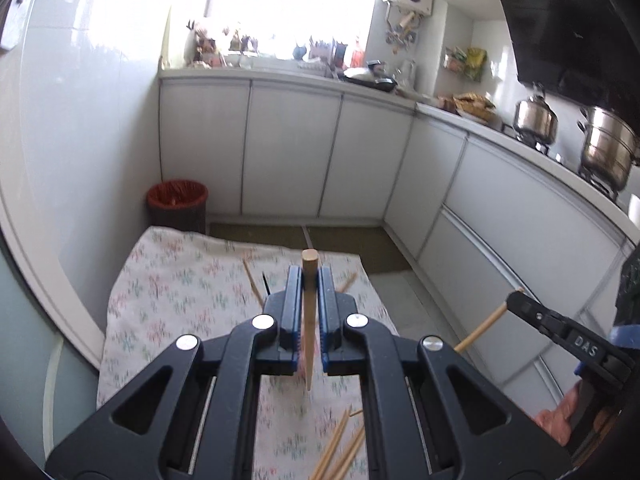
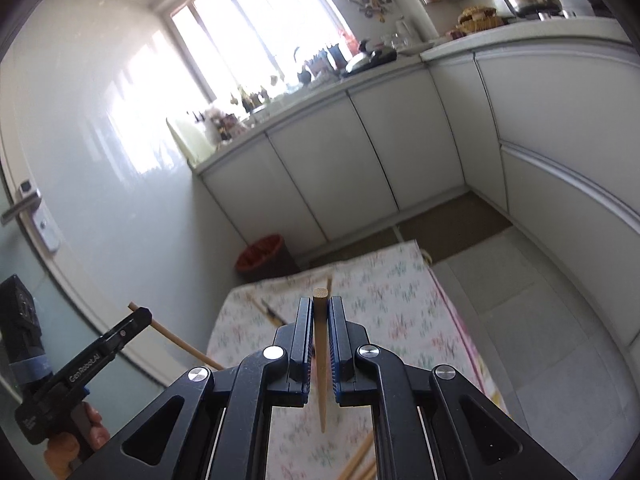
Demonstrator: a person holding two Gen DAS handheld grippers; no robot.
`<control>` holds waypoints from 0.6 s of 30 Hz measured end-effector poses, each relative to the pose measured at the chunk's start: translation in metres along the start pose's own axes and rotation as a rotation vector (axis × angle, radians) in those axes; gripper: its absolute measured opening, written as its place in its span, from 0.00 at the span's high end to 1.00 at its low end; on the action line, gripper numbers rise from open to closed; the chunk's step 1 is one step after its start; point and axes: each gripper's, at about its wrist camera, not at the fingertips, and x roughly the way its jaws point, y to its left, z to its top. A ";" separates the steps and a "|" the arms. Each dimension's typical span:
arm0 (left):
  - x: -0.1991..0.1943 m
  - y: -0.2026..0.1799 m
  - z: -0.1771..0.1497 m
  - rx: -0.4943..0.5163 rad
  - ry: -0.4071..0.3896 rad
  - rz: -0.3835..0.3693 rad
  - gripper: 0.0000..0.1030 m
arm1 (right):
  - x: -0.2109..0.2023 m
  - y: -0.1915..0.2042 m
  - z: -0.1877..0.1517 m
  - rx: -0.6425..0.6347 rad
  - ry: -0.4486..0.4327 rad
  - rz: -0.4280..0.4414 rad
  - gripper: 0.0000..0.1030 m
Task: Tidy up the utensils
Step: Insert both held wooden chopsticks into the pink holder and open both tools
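My left gripper (image 1: pixel 310 278) is shut on a wooden chopstick (image 1: pixel 309 320) that stands between its blue pads, thick end away from the camera. My right gripper (image 2: pixel 320 306) is likewise shut on a second wooden chopstick (image 2: pixel 321 360). Both are held well above a table covered with a floral cloth (image 1: pixel 180 292). Each gripper shows in the other's view: the right gripper (image 1: pixel 516 300) with its chopstick (image 1: pixel 482 327) at the right, the left gripper (image 2: pixel 138 316) with its chopstick (image 2: pixel 180 344) at the left. Several more chopsticks (image 1: pixel 340 448) lie on the cloth below, others (image 1: pixel 252 282) near its far end.
A red-lined waste bin (image 1: pixel 177 205) stands on the floor beyond the table. White cabinets (image 1: pixel 288 148) line the back and right walls, with a cluttered counter and steel pots (image 1: pixel 608 148) on the stove. A door handle (image 2: pixel 22 202) is at the left.
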 end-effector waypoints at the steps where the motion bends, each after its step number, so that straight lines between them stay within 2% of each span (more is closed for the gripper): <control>1: 0.006 0.000 0.005 0.000 -0.009 0.007 0.92 | 0.004 0.001 0.006 0.001 -0.013 0.002 0.93; 7: 0.046 0.009 0.015 -0.021 -0.024 0.042 0.92 | 0.037 0.010 0.028 0.005 -0.041 0.022 0.93; 13: 0.094 0.020 -0.003 -0.018 0.054 0.065 0.92 | 0.070 0.019 0.035 0.007 -0.051 0.033 0.93; 15: 0.100 0.022 -0.012 -0.019 0.071 0.062 0.86 | 0.084 0.021 0.033 0.012 -0.047 0.034 0.93; 18: 0.092 0.028 -0.019 -0.028 0.038 0.059 0.85 | 0.102 0.023 0.030 0.013 -0.041 0.028 0.93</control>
